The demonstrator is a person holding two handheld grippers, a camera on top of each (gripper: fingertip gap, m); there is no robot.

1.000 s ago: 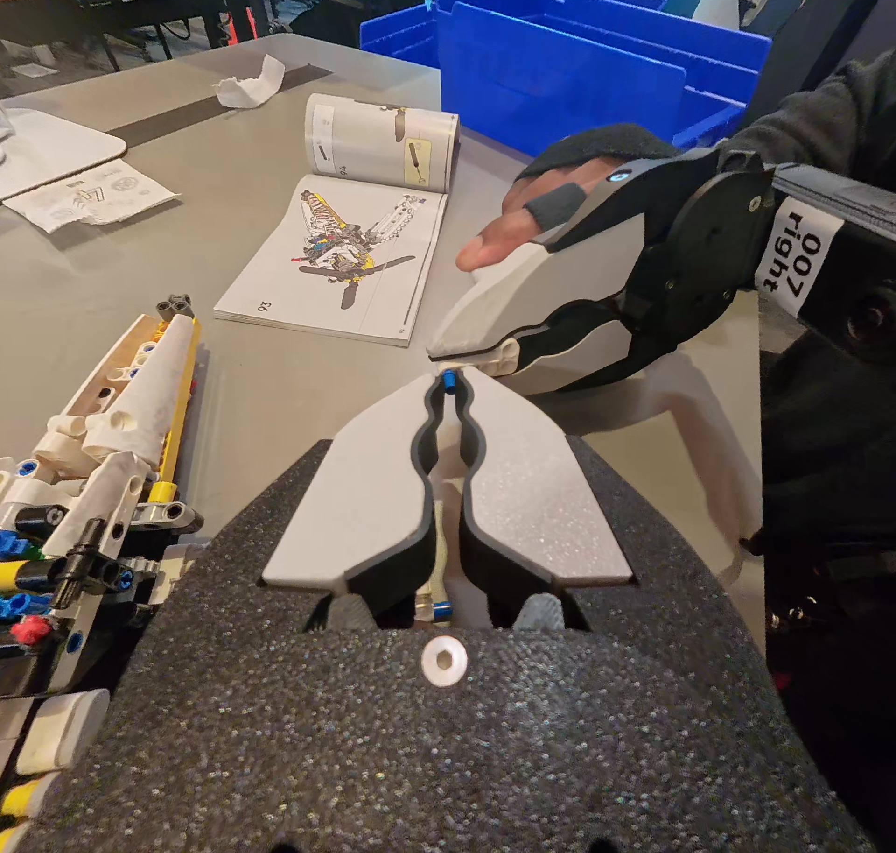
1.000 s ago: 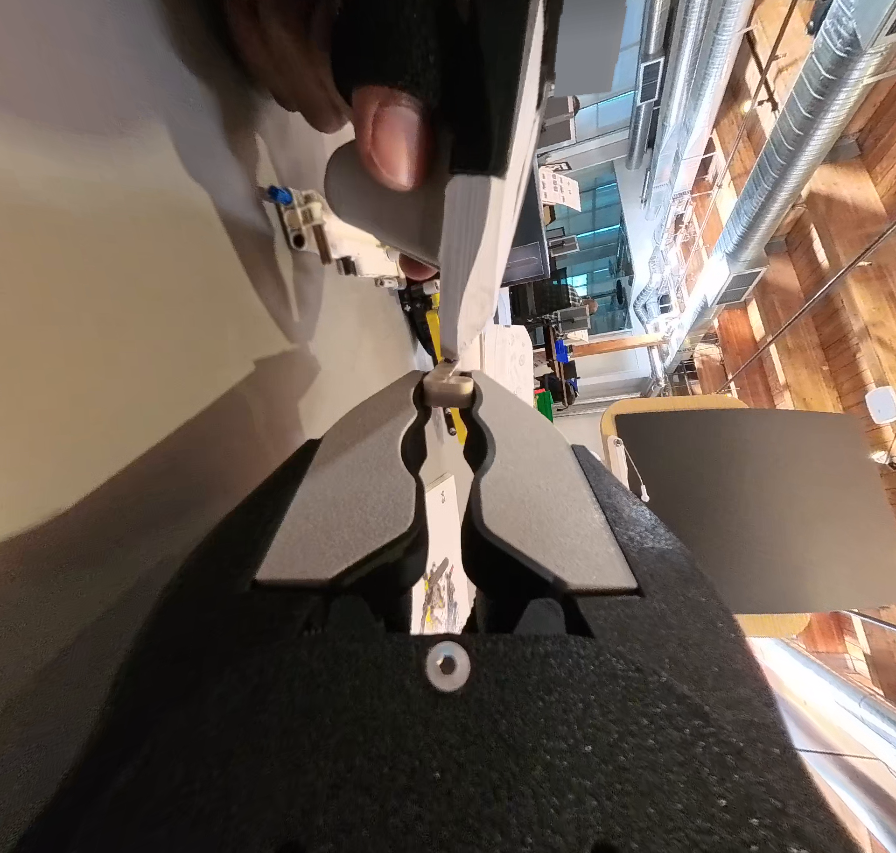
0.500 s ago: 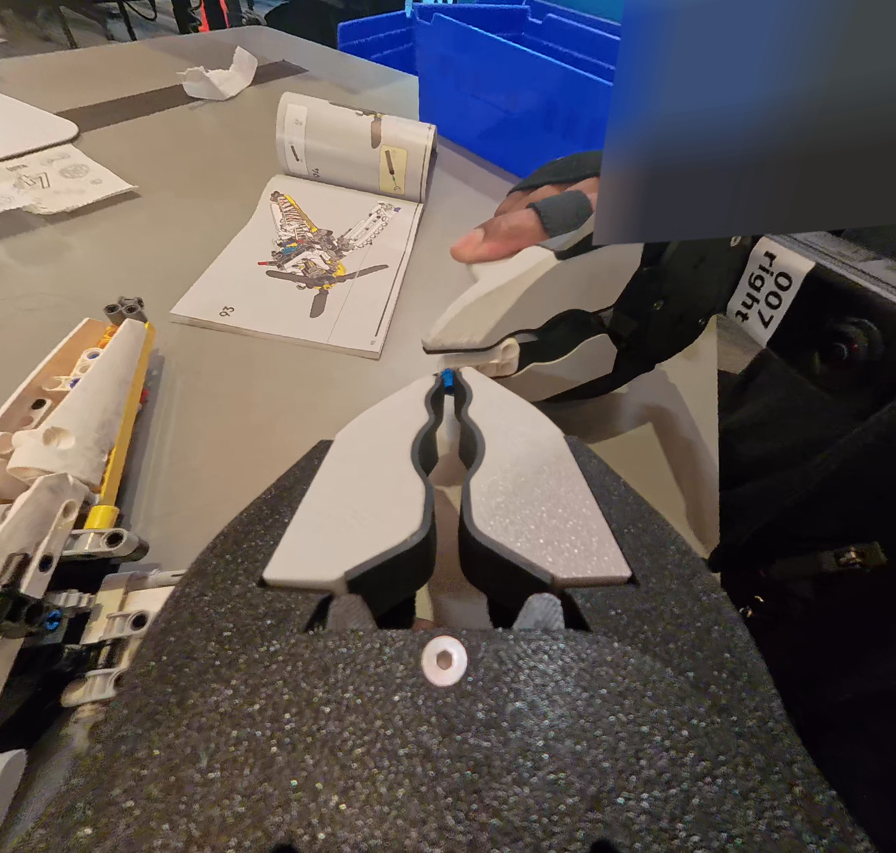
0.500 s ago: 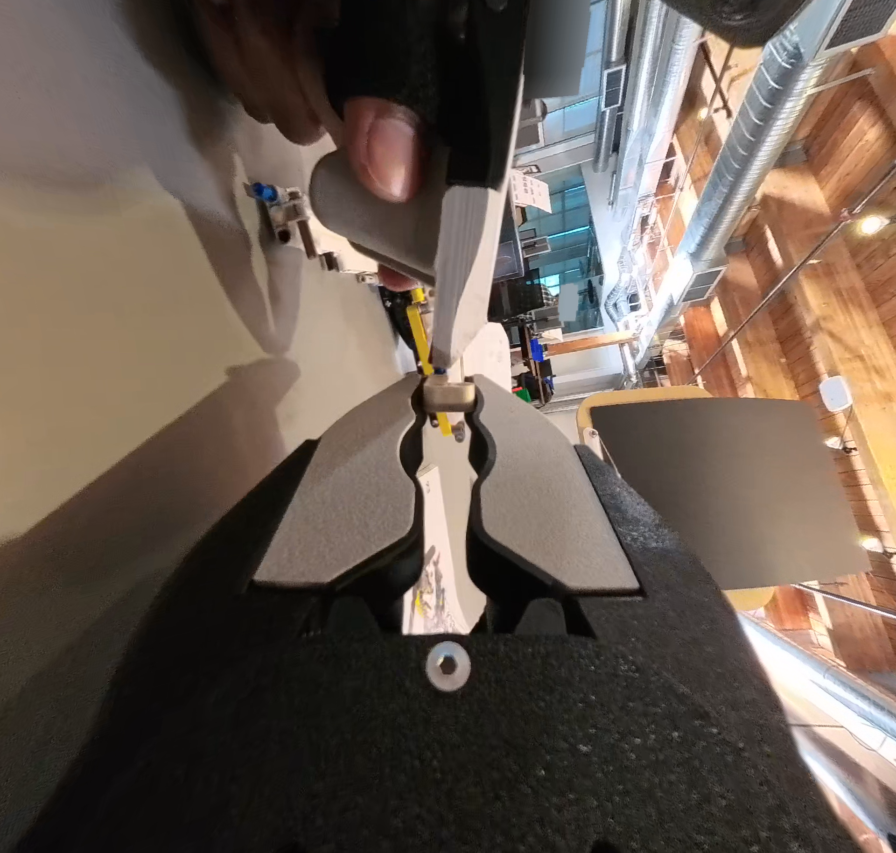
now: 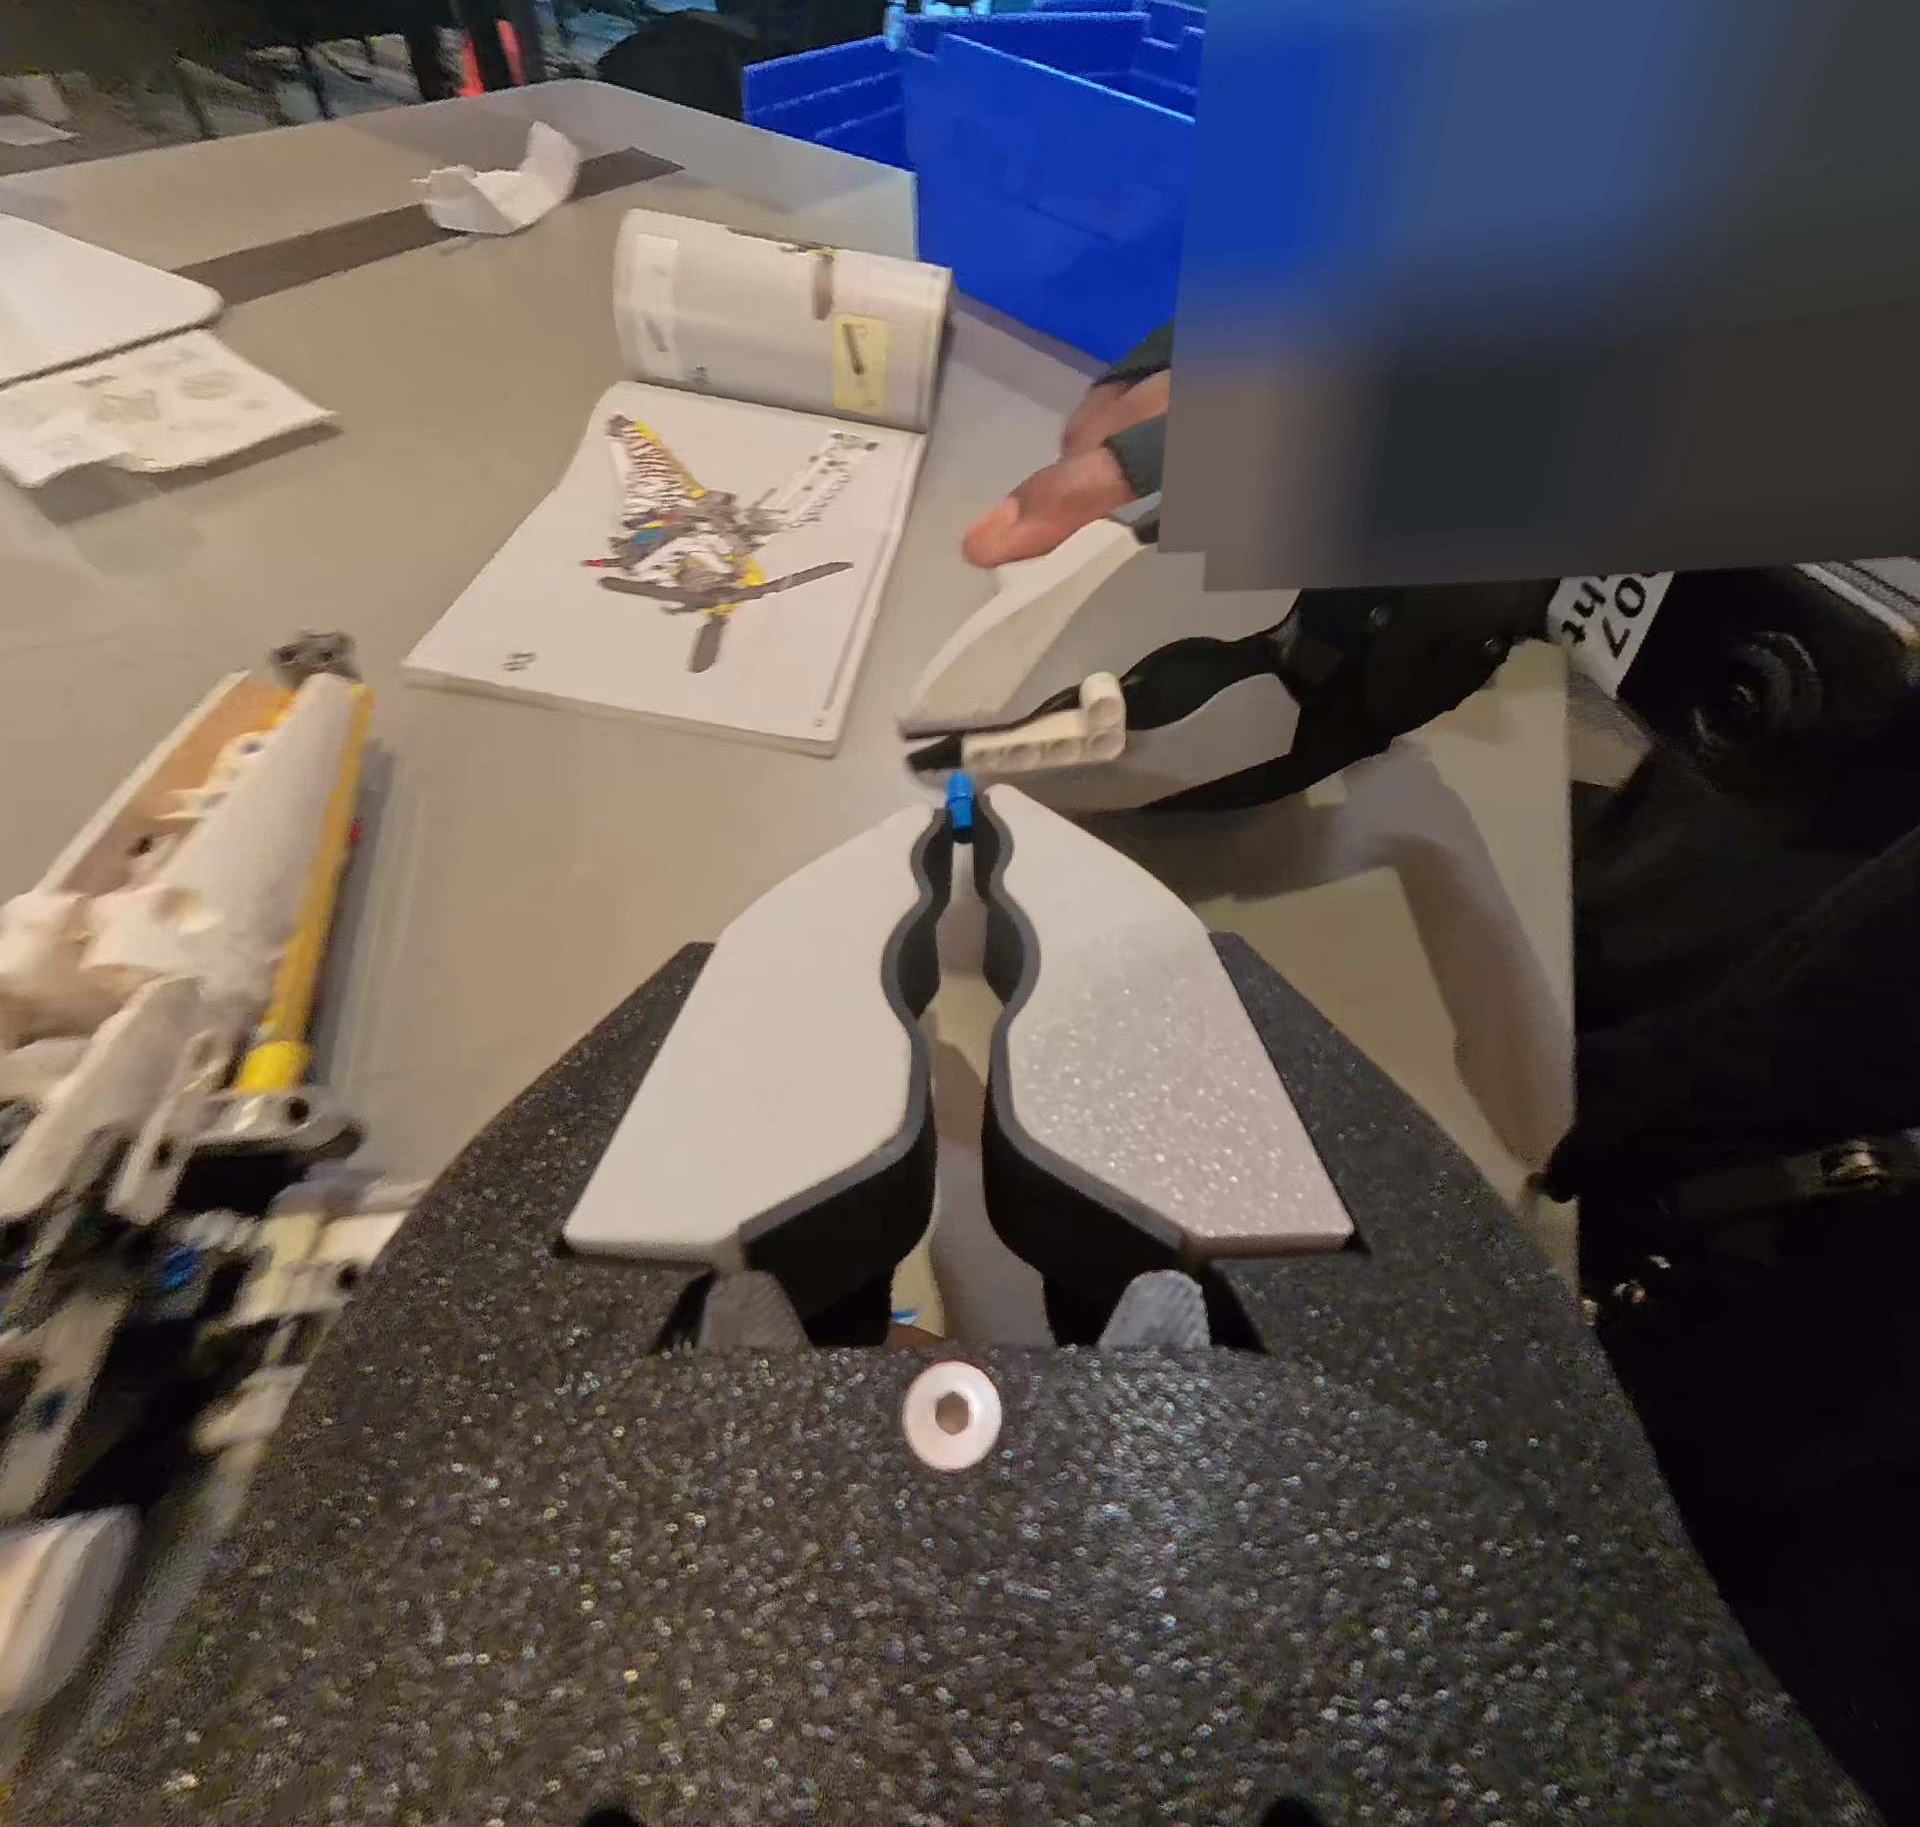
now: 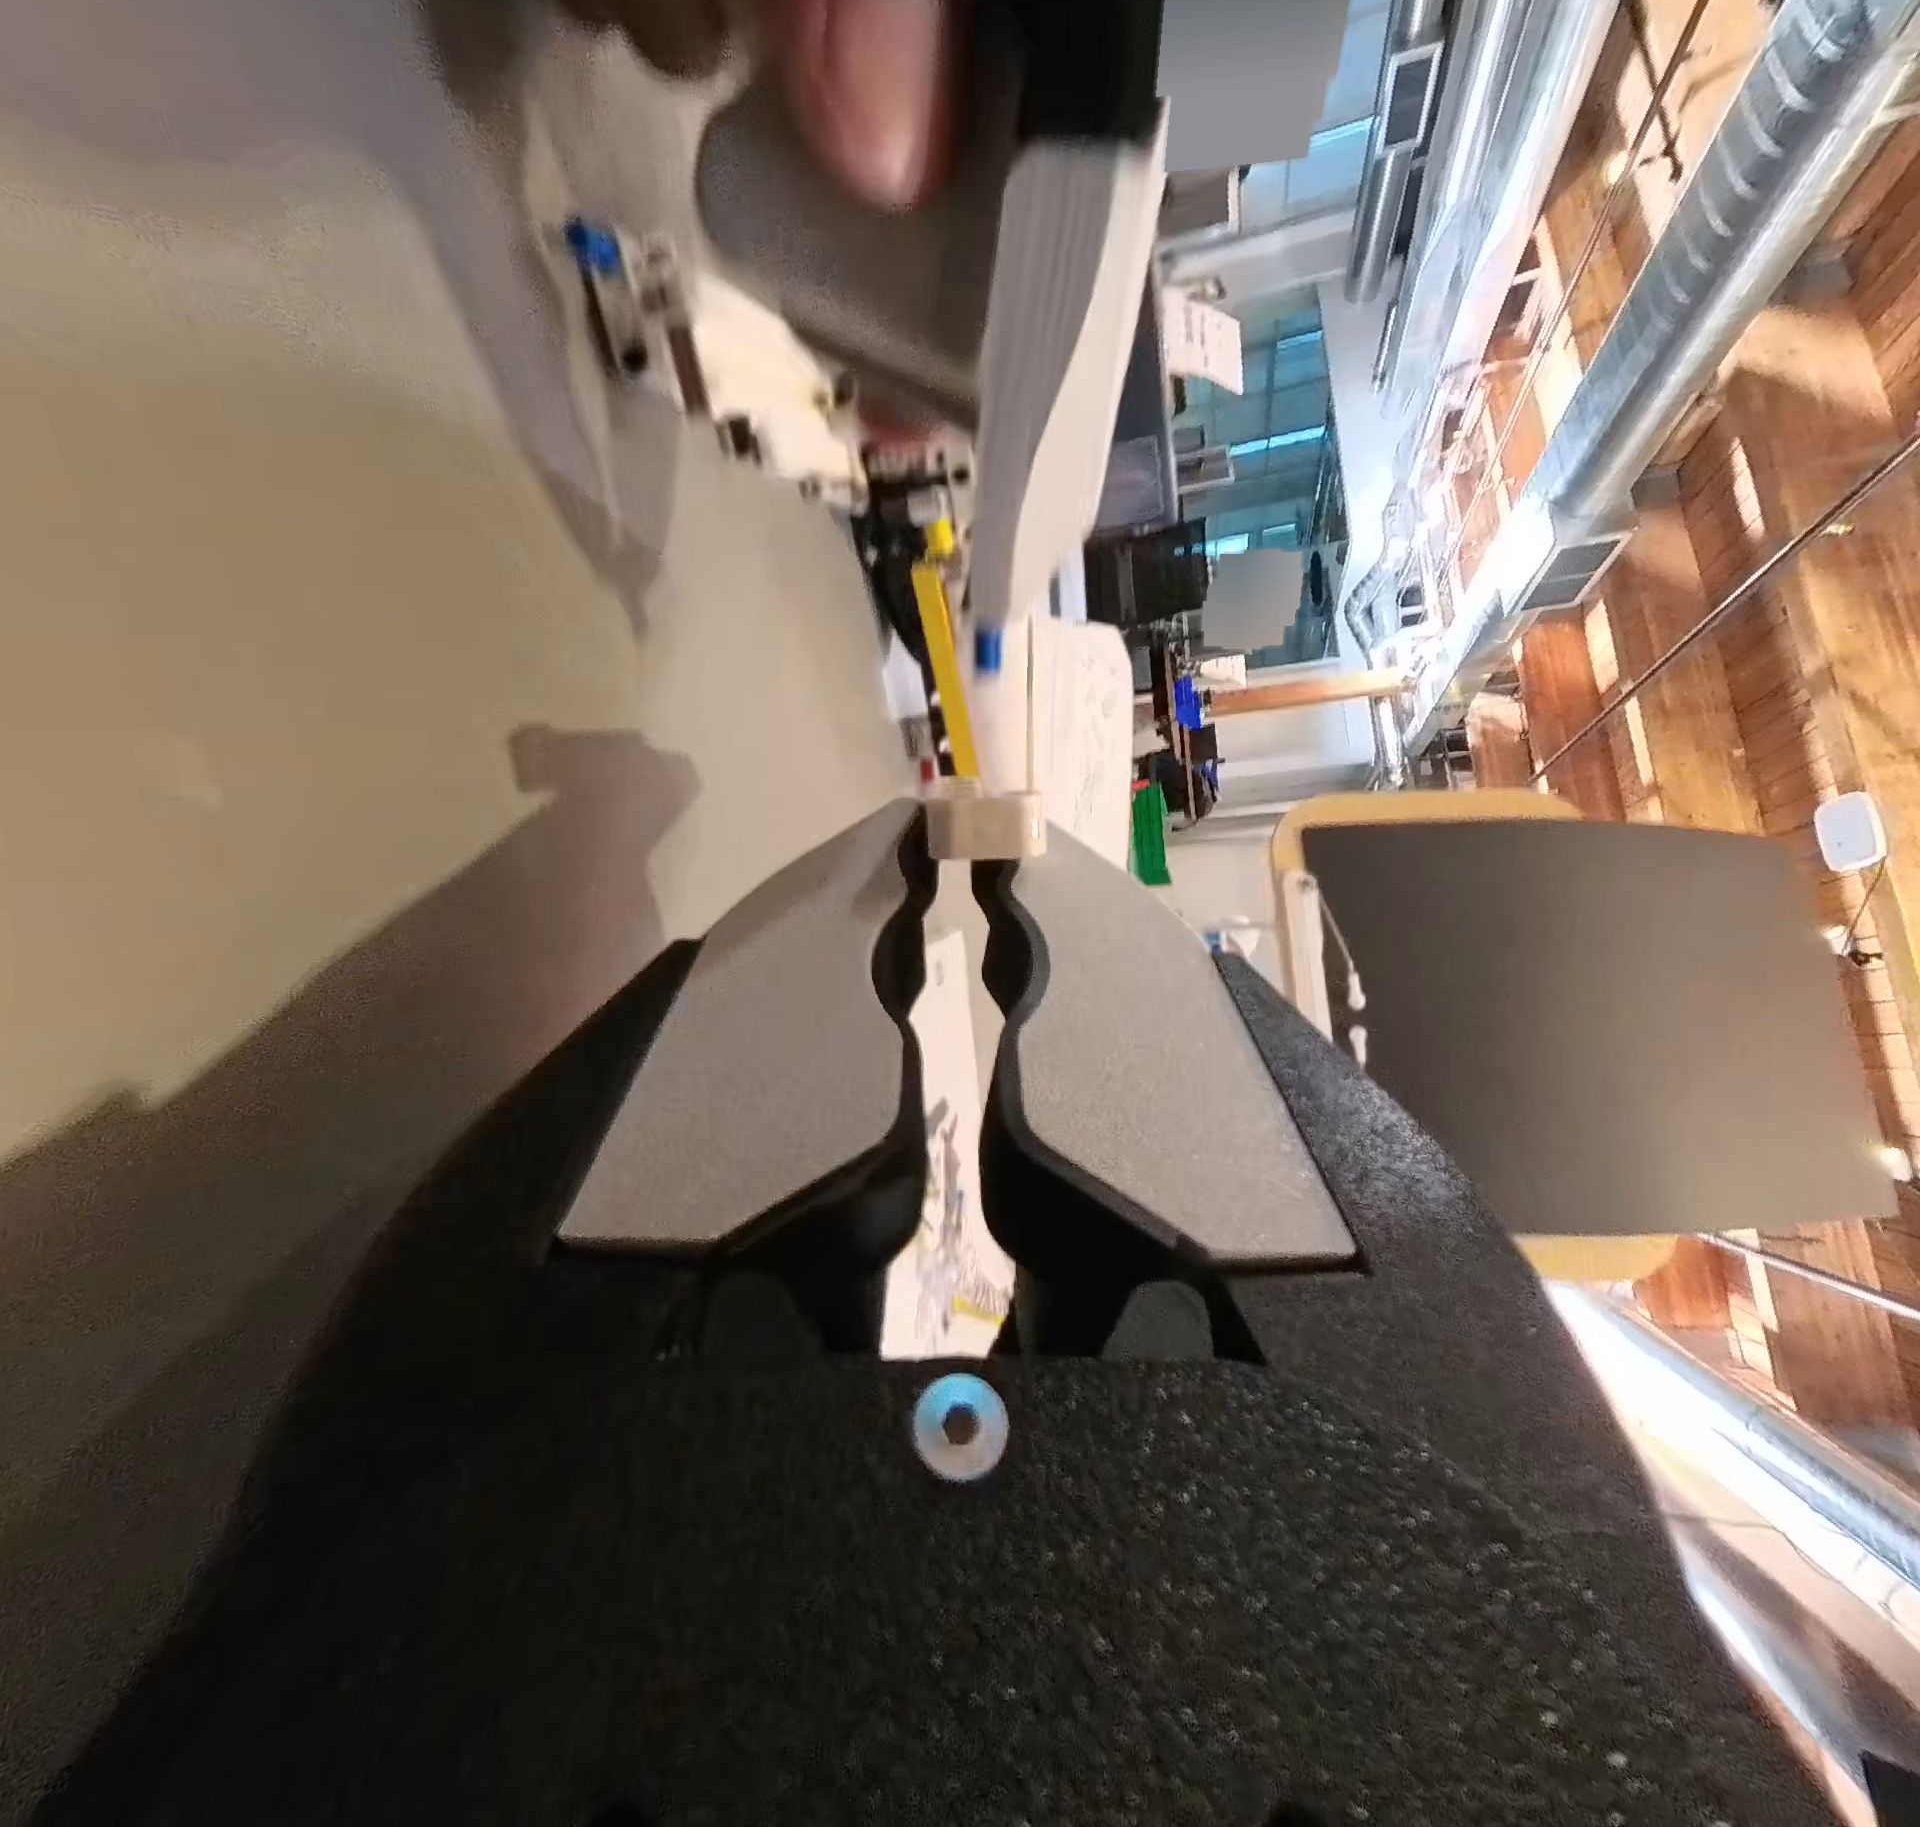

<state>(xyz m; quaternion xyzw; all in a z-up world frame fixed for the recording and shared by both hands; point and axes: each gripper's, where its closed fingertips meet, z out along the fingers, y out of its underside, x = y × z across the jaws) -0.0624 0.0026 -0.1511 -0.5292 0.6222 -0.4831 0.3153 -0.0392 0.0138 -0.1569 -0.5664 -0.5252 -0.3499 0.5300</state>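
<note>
My left gripper (image 5: pixel 958 823) is shut on a small blue pin (image 5: pixel 958 803) that stands out of its fingertips, above the grey table (image 5: pixel 582 842). My right gripper (image 5: pixel 927 744) comes in from the right, just beyond the pin. It is shut on a white L-shaped beam with holes (image 5: pixel 1049 738), which sticks out sideways from its tips. The pin's end is close under the beam's near end. In the right wrist view the beam (image 6: pixel 982 827) lies across my right gripper's tips (image 6: pixel 961 847), and the blue pin (image 6: pixel 987 650) shows beyond it at the tip of the left gripper's fingers (image 6: pixel 1049 375).
A partly built white, yellow and black brick model (image 5: pixel 208 946) lies at the left. An open instruction booklet (image 5: pixel 675 572) lies ahead, with blue bins (image 5: pixel 1039 177) behind it. A crumpled paper (image 5: pixel 499 182) and a printed sheet (image 5: pixel 145 416) lie farther left. A hand (image 5: pixel 1049 510) rests on the right gripper. Both grippers' tips are close together, under 4 cm apart.
The right jaws have closed in and the white beam has shifted in them, now sticking out sideways. The left gripper still holds the blue pin; both views have swung slightly.
</note>
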